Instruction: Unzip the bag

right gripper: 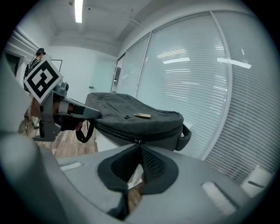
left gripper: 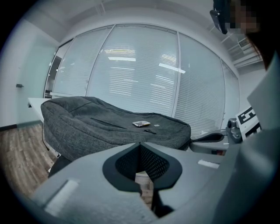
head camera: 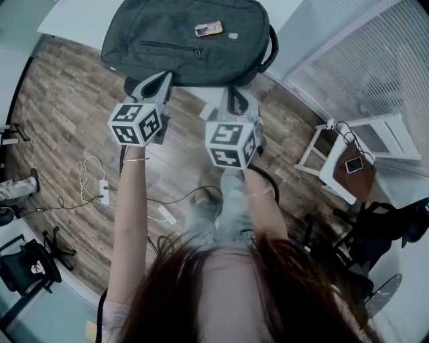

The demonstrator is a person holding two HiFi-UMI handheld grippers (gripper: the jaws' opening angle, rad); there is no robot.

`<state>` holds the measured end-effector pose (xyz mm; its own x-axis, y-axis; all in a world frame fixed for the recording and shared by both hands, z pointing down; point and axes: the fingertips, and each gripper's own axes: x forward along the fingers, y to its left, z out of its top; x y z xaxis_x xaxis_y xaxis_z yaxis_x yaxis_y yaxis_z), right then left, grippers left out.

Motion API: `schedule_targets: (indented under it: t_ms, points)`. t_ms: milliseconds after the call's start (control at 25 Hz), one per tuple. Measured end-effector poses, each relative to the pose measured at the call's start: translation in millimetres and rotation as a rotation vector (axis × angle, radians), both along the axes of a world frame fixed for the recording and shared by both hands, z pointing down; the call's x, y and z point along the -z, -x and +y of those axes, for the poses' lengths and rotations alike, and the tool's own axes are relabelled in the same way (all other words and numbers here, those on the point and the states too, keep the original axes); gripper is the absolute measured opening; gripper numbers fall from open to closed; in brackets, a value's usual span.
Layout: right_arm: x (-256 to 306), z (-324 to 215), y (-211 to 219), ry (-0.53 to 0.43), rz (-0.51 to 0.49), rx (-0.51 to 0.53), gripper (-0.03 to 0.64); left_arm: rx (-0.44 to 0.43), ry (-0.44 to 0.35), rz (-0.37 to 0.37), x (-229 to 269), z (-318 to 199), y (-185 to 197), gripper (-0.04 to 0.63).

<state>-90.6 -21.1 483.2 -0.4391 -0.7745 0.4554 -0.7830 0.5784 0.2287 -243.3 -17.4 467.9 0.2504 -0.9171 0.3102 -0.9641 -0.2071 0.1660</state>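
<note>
A dark grey backpack [head camera: 181,40] lies flat on a white table [head camera: 74,20], with a small card [head camera: 208,29] on top of it. Its side zipper [right gripper: 118,130] runs along the near edge, and the metal slider [right gripper: 138,140] sits in the middle. My left gripper [head camera: 163,76] is shut, its tips at the bag's near left edge, with nothing visible between them [left gripper: 140,144]. A black strap loop [right gripper: 81,127] hangs just below it. My right gripper [head camera: 234,89] is shut too, its tips [right gripper: 139,144] right under the slider. I cannot tell whether they touch it.
The table's near edge lies under both grippers, with wood floor below. On the floor at left lie cables and a power strip [head camera: 102,189]. A white stool [head camera: 342,164] holding a brown bag and a phone stands at right. Blinds cover the glass wall beyond the table.
</note>
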Motion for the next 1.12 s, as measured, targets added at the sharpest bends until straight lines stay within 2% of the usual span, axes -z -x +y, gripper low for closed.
schedule_targets:
  t_ms: [680, 1120]
  points:
    - [6, -10, -12, 0.006, 0.006, 0.068, 0.006, 0.038, -0.013, -0.01, 2, 2, 1, 0.004]
    - [8, -21, -23, 0.02, 0.015, 0.149, 0.008, 0.064, -0.019, -0.038, 1, 0, 0, 0.005]
